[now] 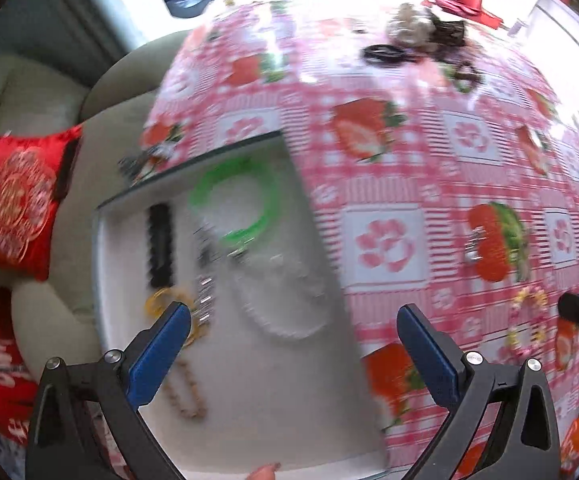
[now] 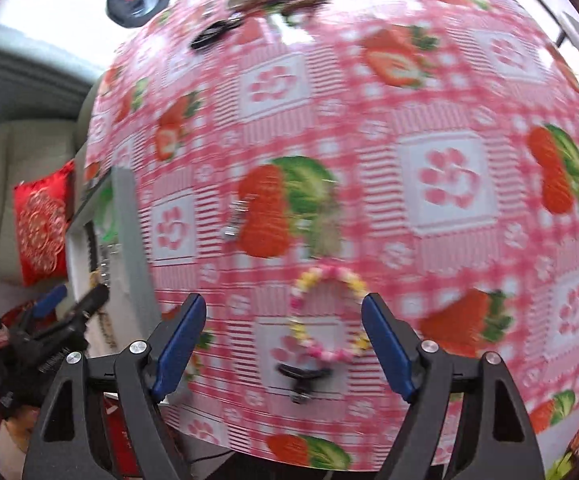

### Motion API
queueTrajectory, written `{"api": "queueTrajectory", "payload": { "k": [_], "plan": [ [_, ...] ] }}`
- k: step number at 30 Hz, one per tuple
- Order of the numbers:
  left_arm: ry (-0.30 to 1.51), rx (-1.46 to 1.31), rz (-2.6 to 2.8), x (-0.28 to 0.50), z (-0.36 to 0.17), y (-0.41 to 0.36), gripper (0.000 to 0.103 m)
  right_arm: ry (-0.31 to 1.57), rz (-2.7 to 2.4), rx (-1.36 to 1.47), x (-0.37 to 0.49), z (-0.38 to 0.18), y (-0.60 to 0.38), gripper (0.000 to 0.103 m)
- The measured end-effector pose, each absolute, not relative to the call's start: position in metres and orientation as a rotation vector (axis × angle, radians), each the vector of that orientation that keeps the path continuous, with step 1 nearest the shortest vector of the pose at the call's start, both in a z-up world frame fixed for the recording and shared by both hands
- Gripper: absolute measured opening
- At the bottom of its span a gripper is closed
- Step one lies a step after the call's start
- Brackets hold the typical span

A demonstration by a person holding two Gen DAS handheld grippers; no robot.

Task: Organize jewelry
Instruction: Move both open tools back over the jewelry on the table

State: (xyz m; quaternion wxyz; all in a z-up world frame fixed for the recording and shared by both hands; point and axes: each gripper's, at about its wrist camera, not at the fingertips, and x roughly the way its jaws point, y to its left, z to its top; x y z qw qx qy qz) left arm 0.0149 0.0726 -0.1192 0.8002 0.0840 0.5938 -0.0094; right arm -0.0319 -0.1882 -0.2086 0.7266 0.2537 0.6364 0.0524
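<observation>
Right wrist view, right gripper [image 2: 283,336] spread (empty), round beaded bracelet [image 2: 327,314], glossy tablecloth [image 2: 441,128].

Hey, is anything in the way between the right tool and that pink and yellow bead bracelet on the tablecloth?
Nothing visible. The right tool is open and empty above the strawberry tablecloth, and the bead bracelet lies flat between its fingers. A small black clip sits just nearer the camera, beside the bracelet, not over it.
</observation>
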Motion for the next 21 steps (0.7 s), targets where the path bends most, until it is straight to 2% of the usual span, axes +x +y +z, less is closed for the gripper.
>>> {"api": "queueTrajectory", "payload": {
  "k": [11,21],
  "plan": [
    [1.336,0.248,-0.158,0.030,-0.138,0.003,0.103,1.438,0.041,0.612,-0.056,-0.227,-0.226,0.082],
    [1.353,0.288,-0.160,0.043,-0.159,-0.024,0.103,1.461,0.029,0.508,-0.054,-0.238,-0.222,0.082]
  ]
}}
